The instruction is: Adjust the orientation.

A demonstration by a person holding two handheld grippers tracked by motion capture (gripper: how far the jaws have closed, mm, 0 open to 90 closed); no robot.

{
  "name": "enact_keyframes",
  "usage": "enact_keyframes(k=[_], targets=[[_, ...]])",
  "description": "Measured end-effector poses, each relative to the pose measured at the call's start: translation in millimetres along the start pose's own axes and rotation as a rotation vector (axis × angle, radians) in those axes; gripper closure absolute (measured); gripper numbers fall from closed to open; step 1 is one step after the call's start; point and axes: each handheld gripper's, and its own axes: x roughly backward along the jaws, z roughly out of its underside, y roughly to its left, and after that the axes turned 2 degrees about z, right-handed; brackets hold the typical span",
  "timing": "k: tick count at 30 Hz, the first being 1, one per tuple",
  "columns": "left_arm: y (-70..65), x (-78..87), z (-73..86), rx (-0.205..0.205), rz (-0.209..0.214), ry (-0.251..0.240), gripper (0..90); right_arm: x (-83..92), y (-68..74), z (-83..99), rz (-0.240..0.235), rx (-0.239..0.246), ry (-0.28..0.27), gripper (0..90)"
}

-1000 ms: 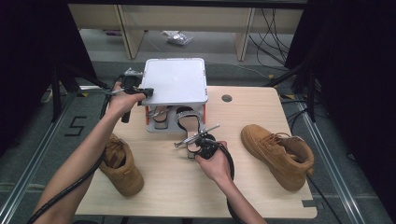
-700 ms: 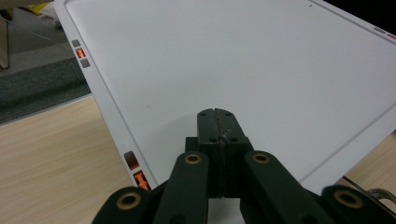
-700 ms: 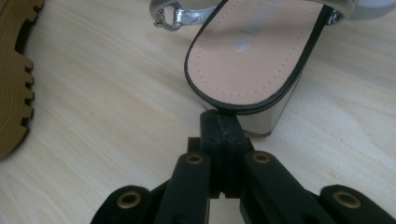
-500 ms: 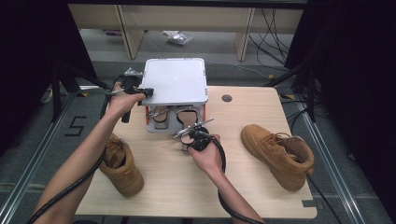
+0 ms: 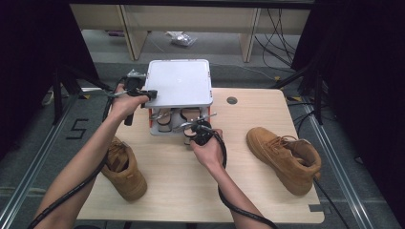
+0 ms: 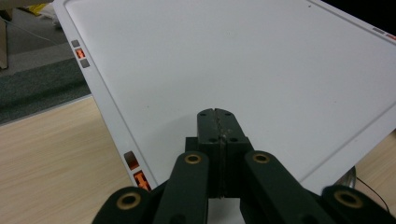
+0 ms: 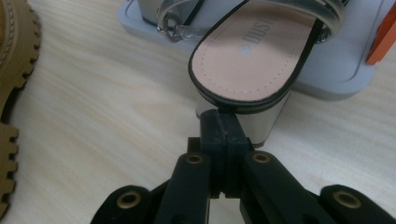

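A small rack with a white top panel [image 5: 179, 81] [image 6: 233, 60] stands at the table's far middle, with sandals on its lower level. My left gripper [image 5: 151, 93] [image 6: 218, 114] is shut and empty, hovering over the panel's left edge. My right gripper [image 5: 195, 136] [image 7: 219, 122] is shut too, its tips right at the silver block heel of a sandal [image 7: 252, 51] with a pink insole and black rim. That sandal sticks out of the rack's grey base [image 7: 327, 79]. I cannot tell whether the tips touch the heel.
One tan boot [image 5: 125, 164] [image 7: 14, 70] lies at the table's near left, under my left forearm. Another tan boot [image 5: 284, 155] lies on the right. The wooden table [image 5: 191, 191] has a cable hole [image 5: 232, 100] behind the rack's right corner. An orange post [image 7: 383, 37] marks the rack's corner.
My right hand has moved left and away from me, up to the rack's front and the sandal's heel. The left hand has stayed at the panel's edge.
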Motion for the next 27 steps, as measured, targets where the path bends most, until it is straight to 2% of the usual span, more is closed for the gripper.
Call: enact_keyframes(k=[3,4,6,9,11,14,16,19,20,27], targets=[[0.2,0.0,-0.2,-0.001,0.001,0.002,89.5,-2.1,0.6,-3.6,0.026,-0.01,-0.019,90.0],[0.2,0.0,-0.3,-0.001,0.001,0.002,89.5,-4.0,-0.5,-3.7,0.031,0.009,-0.031,90.0],[0.3,-0.1,-0.3,0.0,0.003,0.002,89.4,-3.0,2.2,-5.3,0.027,-0.014,-0.02,90.0],[0.5,0.1,0.2,0.001,0.002,-0.001,89.5,-5.3,0.4,-5.9,0.037,0.013,-0.038,90.0],[0.2,0.0,0.2,0.001,0.002,-0.001,89.5,-6.1,0.9,-6.2,0.037,0.004,-0.044,90.0],[-0.3,-0.2,-0.1,-0.004,0.0,0.0,89.5,-5.2,1.8,-7.5,0.035,-0.014,-0.036,90.0],[-0.2,-0.1,0.1,-0.003,0.0,-0.001,89.5,-6.6,0.4,-8.0,0.043,0.001,-0.046,90.0],[0.2,-0.1,0.5,0.0,0.003,-0.004,89.5,-8.8,0.6,-9.6,0.043,-0.018,-0.046,90.0],[0.1,0.0,0.6,-0.001,0.002,-0.004,89.5,-9.8,0.1,-9.9,0.052,-0.007,-0.052,90.0],[0.1,0.0,0.5,-0.003,0.002,-0.003,89.5,-13.9,0.0,-13.8,0.069,-0.009,-0.049,90.0]])
